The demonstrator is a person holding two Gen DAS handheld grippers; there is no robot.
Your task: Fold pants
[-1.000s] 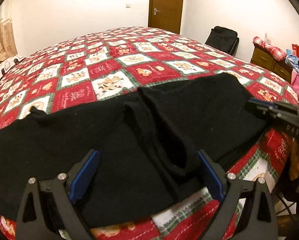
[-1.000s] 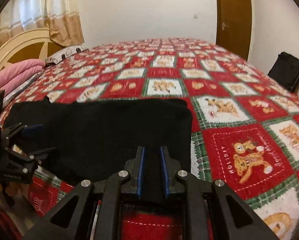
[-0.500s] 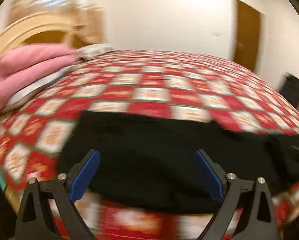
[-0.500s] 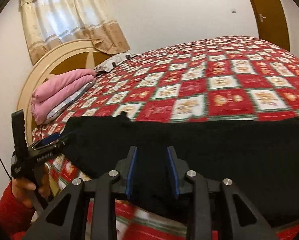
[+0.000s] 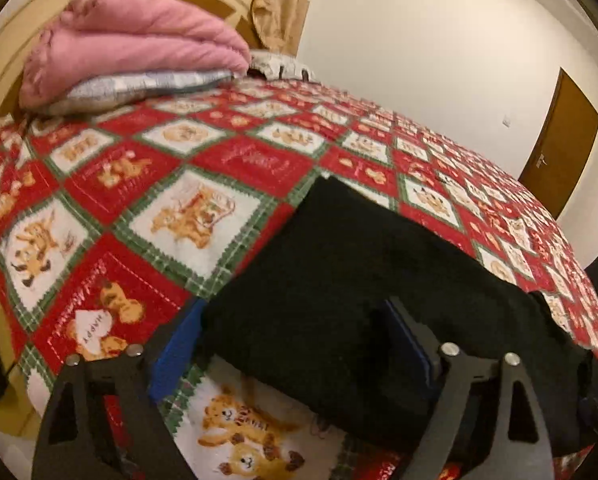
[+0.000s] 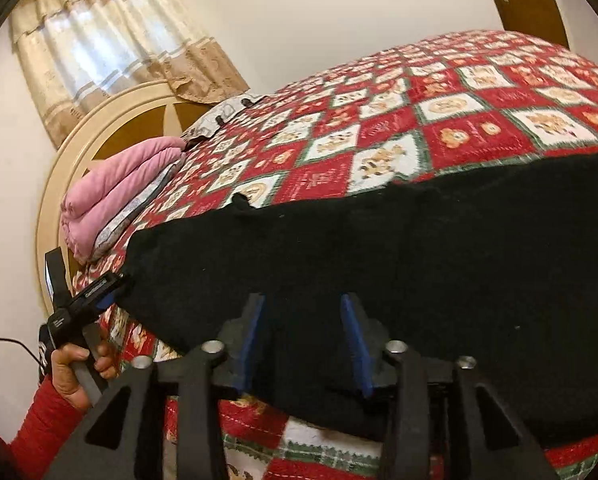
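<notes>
Change since earlier frame: I am seeing both cameras swinging toward the headboard end; the right gripper (image 6: 304,338), nearly closed on the cloth a second ago, is now spreading its fingers.
Left side, pink quilt (image 5: 131,44): it is sitting folded on a grey pillow (image 5: 139,88) against the headboard (image 6: 59,184), well apart from the work.
Left gripper (image 5: 295,344): I am holding its fingers wide apart, straddling the near left corner of the pants (image 5: 359,280); one blue pad (image 5: 177,344) is lying just outside the cloth edge, nothing clamped.
Pants: they are lying flat and lengthwise along the near edge of the bedspread (image 5: 203,168), one long black strip.
Right gripper: its fingers are standing apart over the near hem, resting on or just above the cloth; I cannot tell which.
Step in hand, my judgement: I am lining up both near-edge grips. To do it well, I should be pinching every layer at the hem, level and together, to avoid dragging the strip off the bed.
Containers: none are showing in either view.
</notes>
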